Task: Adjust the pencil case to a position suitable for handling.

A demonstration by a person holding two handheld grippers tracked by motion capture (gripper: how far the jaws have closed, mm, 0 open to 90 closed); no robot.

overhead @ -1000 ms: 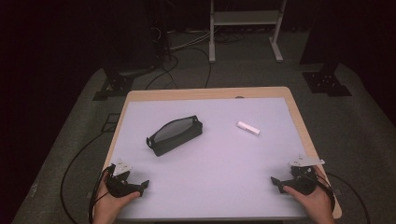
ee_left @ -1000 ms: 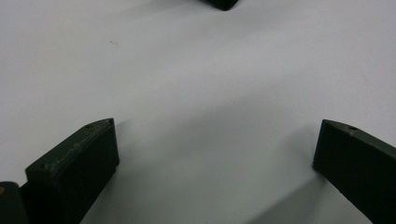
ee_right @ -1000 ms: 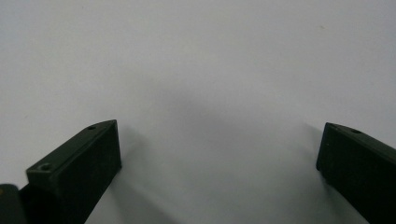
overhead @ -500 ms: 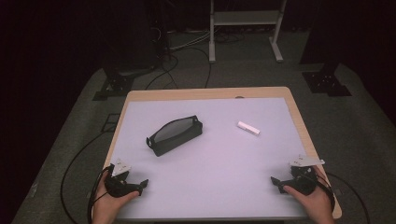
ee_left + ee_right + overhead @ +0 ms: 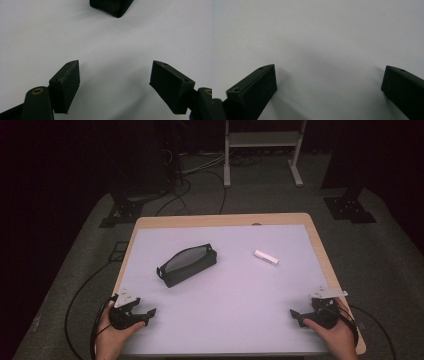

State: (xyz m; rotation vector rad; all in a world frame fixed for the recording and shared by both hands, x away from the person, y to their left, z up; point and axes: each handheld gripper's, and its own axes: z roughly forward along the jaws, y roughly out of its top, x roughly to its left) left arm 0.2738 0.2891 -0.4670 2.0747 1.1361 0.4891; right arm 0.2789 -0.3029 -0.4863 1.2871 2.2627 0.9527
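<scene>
In the high view the left gripper (image 5: 145, 313) and the right gripper (image 5: 298, 314) rest at the near corners of the worktop (image 5: 235, 285), each in a hand, in the same places as a second ago; the black zip pouch (image 5: 187, 265) lies left of the middle, nearest the left gripper, and the small white stick-shaped object (image 5: 265, 257) lies well apart to its right. Neither has shifted. The one change is at the left gripper: its fingers have just been closing, with nothing between them, which I take as a test squeeze before any reach begins. In the left gripper view the fingers (image 5: 65, 83) stand apart over bare worktop, the corner of the pouch (image 5: 111, 6) well ahead at the top edge. In the right gripper view the fingers (image 5: 253, 88) stand wide apart over bare surface. No brand, label or writing is readable anywhere.
</scene>
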